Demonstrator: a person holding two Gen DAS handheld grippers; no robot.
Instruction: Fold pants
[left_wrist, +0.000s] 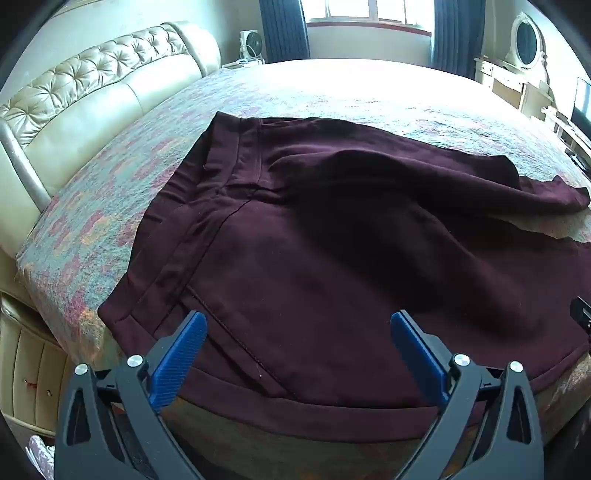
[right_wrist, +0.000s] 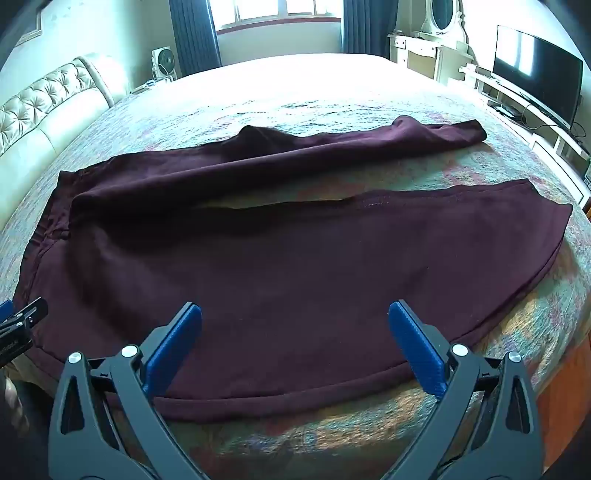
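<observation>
- maroon pants (right_wrist: 258, 266) lay flat along the bed (right_wrist: 332, 96) near edge, legs apart
- left gripper (left_wrist: 297, 325) spread wide, empty, over waistband
- right gripper (right_wrist: 294, 317) spread wide, empty, over near leg

Maroon pants (right_wrist: 258, 266) on patterned bed (right_wrist: 332, 99)

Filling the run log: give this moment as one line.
pants: flat on bed, unfolded | left gripper: open | right gripper: open

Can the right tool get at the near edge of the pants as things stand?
Probably yes: the right tool hangs open just above the pants, and nothing lies between it and their near edge.
</observation>
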